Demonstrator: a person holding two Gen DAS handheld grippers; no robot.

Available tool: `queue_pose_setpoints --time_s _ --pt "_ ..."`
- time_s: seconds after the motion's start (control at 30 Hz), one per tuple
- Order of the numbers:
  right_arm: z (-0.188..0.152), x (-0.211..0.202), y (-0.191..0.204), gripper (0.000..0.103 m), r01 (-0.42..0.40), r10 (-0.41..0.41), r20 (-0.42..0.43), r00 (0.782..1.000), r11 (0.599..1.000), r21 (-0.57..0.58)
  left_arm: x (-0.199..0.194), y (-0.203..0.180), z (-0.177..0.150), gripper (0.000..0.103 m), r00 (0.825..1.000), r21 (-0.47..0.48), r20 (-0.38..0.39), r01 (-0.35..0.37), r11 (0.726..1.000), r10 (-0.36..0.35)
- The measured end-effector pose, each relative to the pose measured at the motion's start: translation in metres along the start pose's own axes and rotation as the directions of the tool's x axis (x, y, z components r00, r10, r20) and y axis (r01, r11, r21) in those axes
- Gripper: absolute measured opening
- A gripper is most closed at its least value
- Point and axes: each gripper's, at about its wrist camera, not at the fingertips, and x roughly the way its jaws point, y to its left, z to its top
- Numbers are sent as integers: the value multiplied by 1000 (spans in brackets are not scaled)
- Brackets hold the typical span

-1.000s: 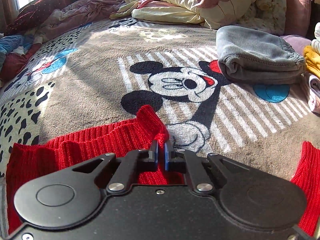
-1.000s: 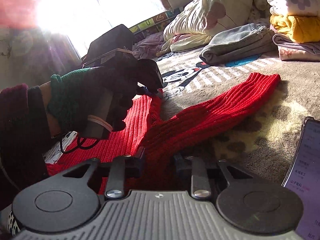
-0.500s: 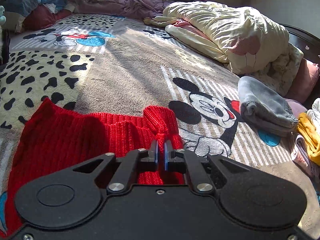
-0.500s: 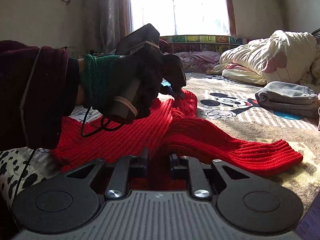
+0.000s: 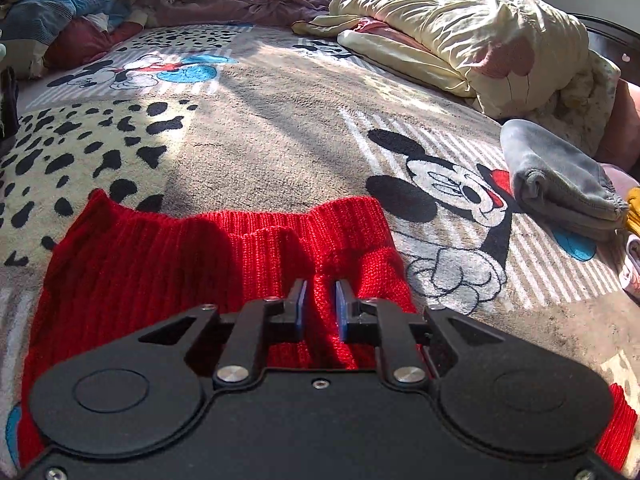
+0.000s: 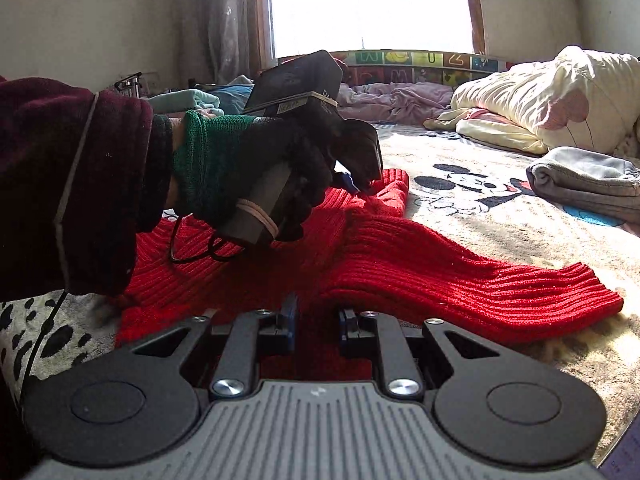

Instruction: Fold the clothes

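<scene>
A red knit sweater (image 5: pixel 168 256) lies spread on the Mickey-print blanket (image 5: pixel 280 140). In the left wrist view my left gripper (image 5: pixel 320 285) sits low over its upper edge. Its jaws are opening, and the knit shows in the gap, lying slack and not pinched. The right wrist view shows the red sweater (image 6: pixel 440 276) with one sleeve stretched out to the right. My right gripper (image 6: pixel 318 306) is shut on a thick fold of its near edge. Beyond it, a gloved hand holds the left gripper (image 6: pixel 357 186) down at the sweater's far edge.
A folded grey garment (image 5: pixel 560 188) lies on the right, with a yellow piece (image 5: pixel 634 208) beside it. A cream duvet (image 5: pixel 460 36) is heaped at the back right, and crumpled clothes (image 5: pixel 60 28) at the back left. A phone corner (image 6: pixel 624 456) shows at lower right.
The left jaws have parted and the pinched bunch of red knit has dropped flat onto the blanket. Both hands swung and rolled earlier, then held still. The right grip on the fold stays.
</scene>
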Motion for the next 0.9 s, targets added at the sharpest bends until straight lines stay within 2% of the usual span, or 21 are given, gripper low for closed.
queue_pose_setpoints --time_s 0.07,0.13,0.2,0.27,0.33,0.37,0.4,0.47,0.57,0.67,0.7,0.77,0.8,0.83,0.9 --pt "0 0 -1 21 0 0 -3 1000 1000 4 -15 -4 3 21 999 26 45 -6 1000 4" --pt "-1 0 1 21 3 -3 -4 1000 1000 0 -27 -12 3 21 996 69 72 38 997 -43" --pt "-1 -1 2 21 5 -5 -4 1000 1000 -2 -30 -20 3 21 992 113 68 97 989 -106" --pt "-1 -3 2 21 9 -9 -1 1000 1000 2 -24 -25 -2 21 992 142 28 121 982 -126" --pt "1 -4 1 22 12 -12 4 1000 1000 8 -3 -28 -15 25 994 195 -65 102 976 -91" --pt "1 -2 -1 22 10 -10 4 1000 1000 15 3 -30 -20 29 993 228 -84 95 969 -77" --pt "0 -1 -1 24 11 -10 -2 1000 1000 16 -2 -33 -21 29 995 255 -65 90 963 -76" --pt "-1 2 -2 25 10 -10 -17 1000 1000 17 -17 -37 -16 29 994 247 -65 99 964 -85" --pt "1 -3 -1 26 16 -15 -10 1000 1000 15 -58 -46 -19 29 980 283 -58 198 938 -189" --pt "5 -13 3 26 25 -25 12 1000 1000 9 -83 -48 -35 29 954 290 -112 297 910 -276" --pt "6 -16 4 28 17 -17 20 1000 1000 5 -85 -47 -44 29 949 285 -146 311 907 -280" --pt "4 -16 6 28 1 -1 8 1000 1000 2 -70 -46 -60 29 954 293 -228 258 921 -195" --pt "2 -9 6 29 -16 16 -27 999 1000 6 -63 -43 -67 31 956 297 -239 239 924 -171" --pt "-1 -1 5 30 -36 37 -65 997 999 20 -63 -41 -69 31 956 288 -224 253 924 -192" --pt "-2 0 6 30 -33 34 -57 998 999 19 -65 -42 -63 32 954 273 -241 246 930 -181"
